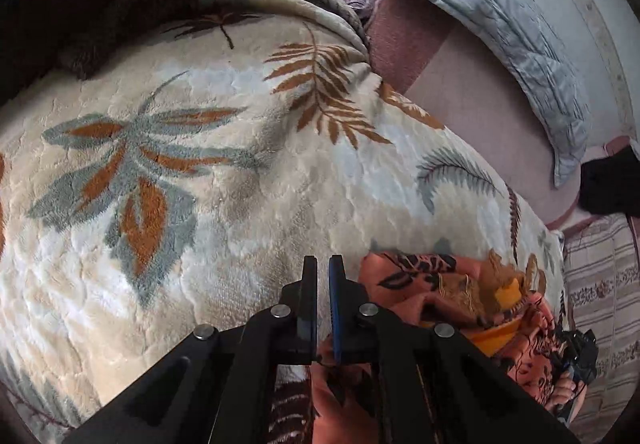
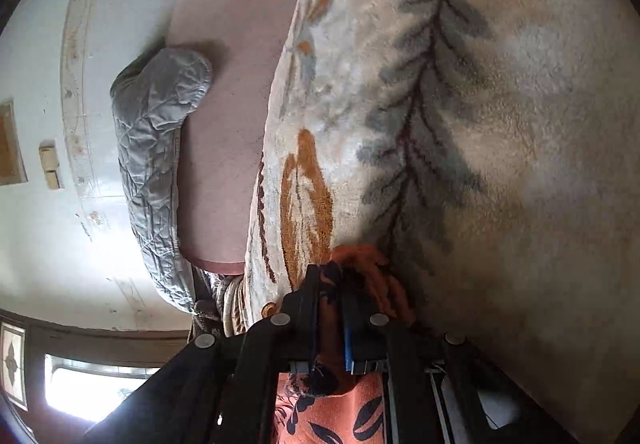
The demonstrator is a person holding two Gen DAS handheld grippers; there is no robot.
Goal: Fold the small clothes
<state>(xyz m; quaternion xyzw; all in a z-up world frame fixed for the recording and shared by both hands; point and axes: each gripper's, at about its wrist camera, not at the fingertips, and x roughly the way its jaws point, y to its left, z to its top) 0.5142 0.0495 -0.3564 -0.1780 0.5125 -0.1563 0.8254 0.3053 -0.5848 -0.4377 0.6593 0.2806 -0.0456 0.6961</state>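
Both sets of tongs pinch the orange leaf-print garment (image 1: 436, 284): left tongs (image 1: 323, 276) and right tongs (image 2: 330, 284) each nip an edge, probably to spread it flat over the fleecy blanket (image 1: 224, 236) for folding.

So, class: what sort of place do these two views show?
Most likely a bedroom at home. A plush leaf-patterned blanket is spread over a pink mattress, a quilted grey pillow lies along the wall, and a window shows low in the right wrist view.
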